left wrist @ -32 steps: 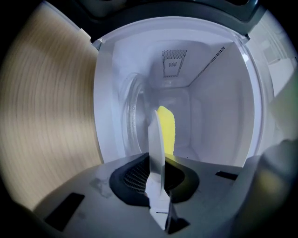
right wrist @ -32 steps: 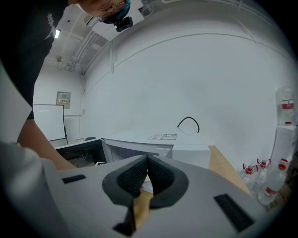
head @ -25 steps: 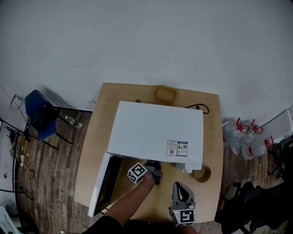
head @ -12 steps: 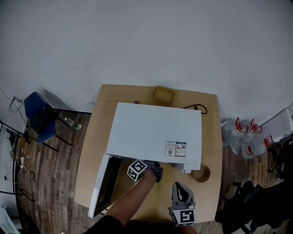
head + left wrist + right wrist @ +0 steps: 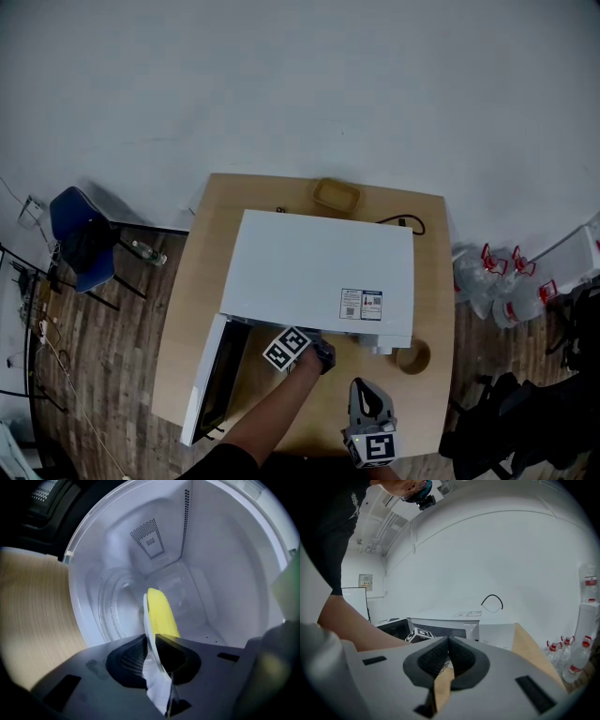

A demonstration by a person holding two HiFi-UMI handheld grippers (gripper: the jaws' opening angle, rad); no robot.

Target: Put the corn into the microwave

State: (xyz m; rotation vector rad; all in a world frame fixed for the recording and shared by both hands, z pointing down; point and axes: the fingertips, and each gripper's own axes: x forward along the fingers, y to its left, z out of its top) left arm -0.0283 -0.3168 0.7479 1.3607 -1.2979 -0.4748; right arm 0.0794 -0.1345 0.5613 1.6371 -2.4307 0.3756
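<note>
The white microwave (image 5: 319, 272) stands on the wooden table (image 5: 202, 281) with its door (image 5: 208, 380) swung open to the left. My left gripper (image 5: 151, 641) reaches into the white cavity (image 5: 211, 573), shut on the rim of a thin white plate (image 5: 149, 630). A yellow corn cob (image 5: 161, 613) lies on that plate, which is tilted steeply on edge above the glass turntable (image 5: 117, 606). In the head view the left gripper (image 5: 319, 349) sits at the microwave's front opening. My right gripper (image 5: 367, 398) waits near the table's front edge, shut on nothing (image 5: 448, 644).
A brown tape roll (image 5: 413, 356) lies right of the microwave's front corner. A tan tray (image 5: 337, 194) and a black cable (image 5: 408, 222) are behind the microwave. A blue chair (image 5: 82, 234) stands left of the table, water bottles (image 5: 502, 281) on the floor to the right.
The left gripper has rolled about its own axis at the microwave opening, so its marker cube shows a different face. The right gripper has stayed put.
</note>
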